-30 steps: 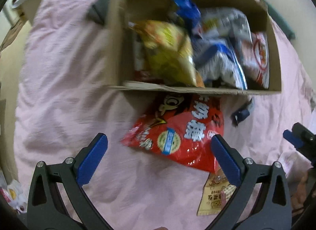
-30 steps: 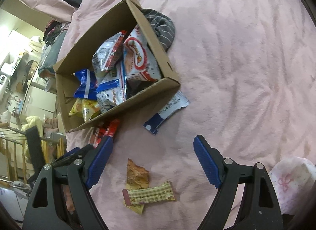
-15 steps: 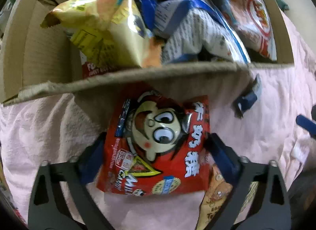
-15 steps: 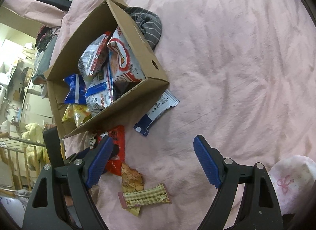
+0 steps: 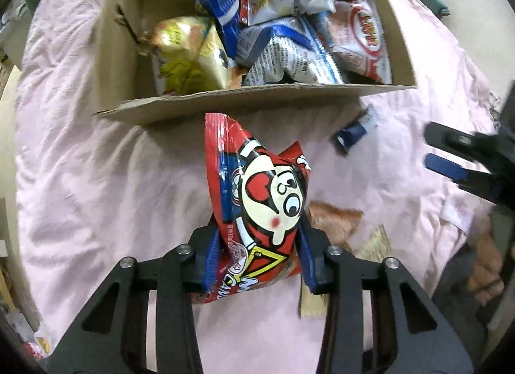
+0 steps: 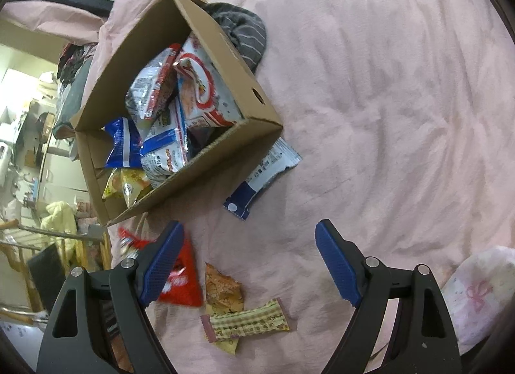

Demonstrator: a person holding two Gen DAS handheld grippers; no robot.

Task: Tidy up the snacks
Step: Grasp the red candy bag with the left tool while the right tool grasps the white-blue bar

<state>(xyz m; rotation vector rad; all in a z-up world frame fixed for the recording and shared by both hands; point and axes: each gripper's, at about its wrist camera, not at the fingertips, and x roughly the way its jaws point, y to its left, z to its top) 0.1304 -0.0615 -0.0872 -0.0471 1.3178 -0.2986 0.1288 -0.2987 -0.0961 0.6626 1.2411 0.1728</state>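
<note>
My left gripper (image 5: 257,258) is shut on a red snack bag with a cartoon face (image 5: 260,200) and holds it off the pink bedspread, just in front of the cardboard box (image 5: 225,100). The box holds several snack bags. The red bag also shows in the right wrist view (image 6: 180,280), behind my left finger there. My right gripper (image 6: 248,264) is open and empty above the bedspread, with a small orange packet (image 6: 223,290) and a checked wrapper (image 6: 248,322) lying below it. A blue and white packet (image 6: 260,177) lies against the box's near corner.
A striped grey cloth (image 6: 241,30) lies behind the box. A white pouch with a pink bow (image 6: 476,290) sits at the right edge. The pink bedspread (image 6: 402,100) stretches to the right. Room furniture and clutter lie off the bed's left side.
My left gripper has shut on the red bag and lifted it from the bedspread, and the bag now stands crumpled and upright. My right gripper stayed open with only a small shift.
</note>
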